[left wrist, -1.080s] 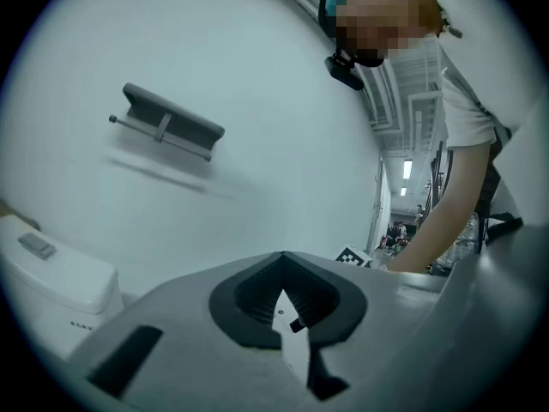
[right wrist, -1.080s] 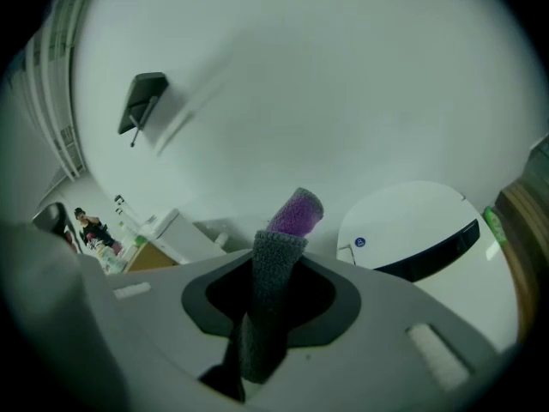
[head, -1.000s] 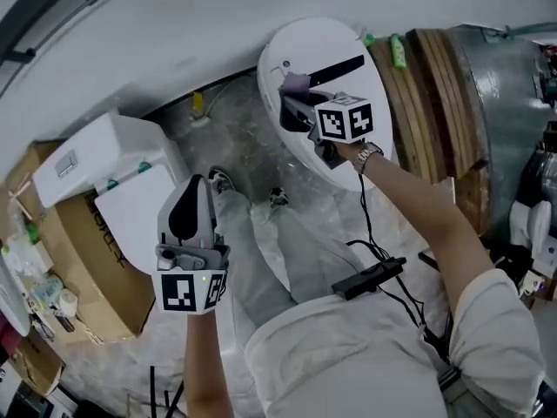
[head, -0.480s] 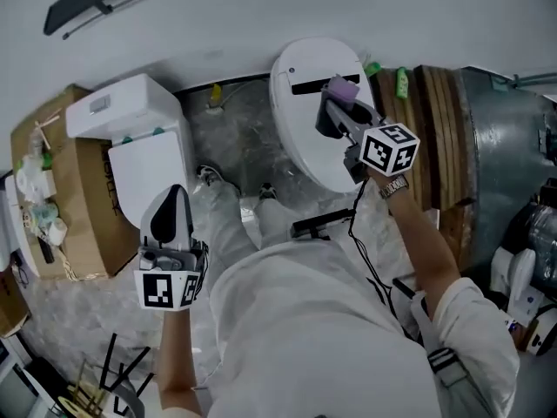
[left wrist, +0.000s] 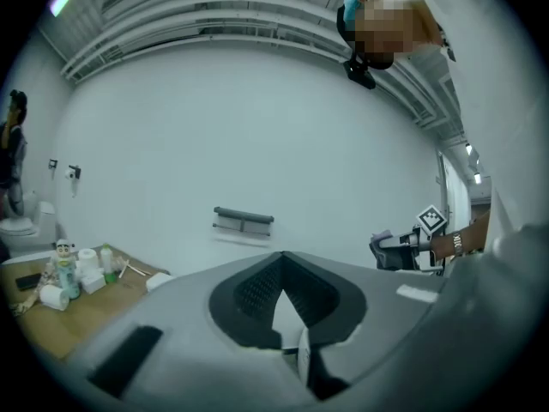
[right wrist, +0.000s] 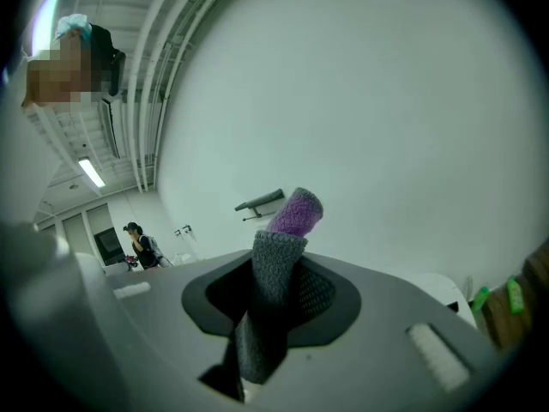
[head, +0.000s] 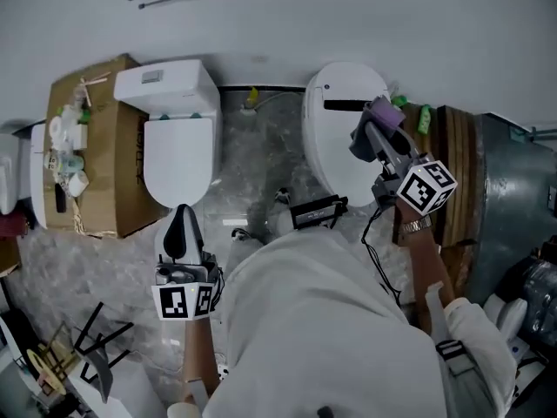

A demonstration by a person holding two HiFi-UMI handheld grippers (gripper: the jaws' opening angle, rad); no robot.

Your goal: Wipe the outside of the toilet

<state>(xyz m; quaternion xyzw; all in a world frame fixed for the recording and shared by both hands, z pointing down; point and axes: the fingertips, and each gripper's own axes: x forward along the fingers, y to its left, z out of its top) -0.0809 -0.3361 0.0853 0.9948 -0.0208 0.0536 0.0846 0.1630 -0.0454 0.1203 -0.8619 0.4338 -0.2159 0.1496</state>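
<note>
A white toilet (head: 335,146) with an oval body and a black slot stands at the upper middle of the head view. My right gripper (head: 370,138) is at its right edge, shut on a grey and purple cloth (head: 384,111). In the right gripper view the cloth (right wrist: 292,221) sticks up from between the jaws of the right gripper (right wrist: 276,260). My left gripper (head: 181,226) hangs low on the left, shut and holding nothing, away from both toilets. The left gripper view shows my left gripper (left wrist: 283,269) pointing at the bare wall. A second toilet (head: 178,146) with a tank stands further left.
A cardboard box (head: 96,155) with paper rolls and bottles sits at the left. Wooden boards (head: 444,155) and a grey drum (head: 509,198) stand right of the toilet. A black device (head: 318,209) with a cable lies at the person's lap. Crinkled plastic sheet (head: 78,268) covers the floor.
My right gripper with the cloth has moved from the middle of the oval toilet to its right edge. The head view has swung, bringing the left toilet and box further in. The left gripper stays low.
</note>
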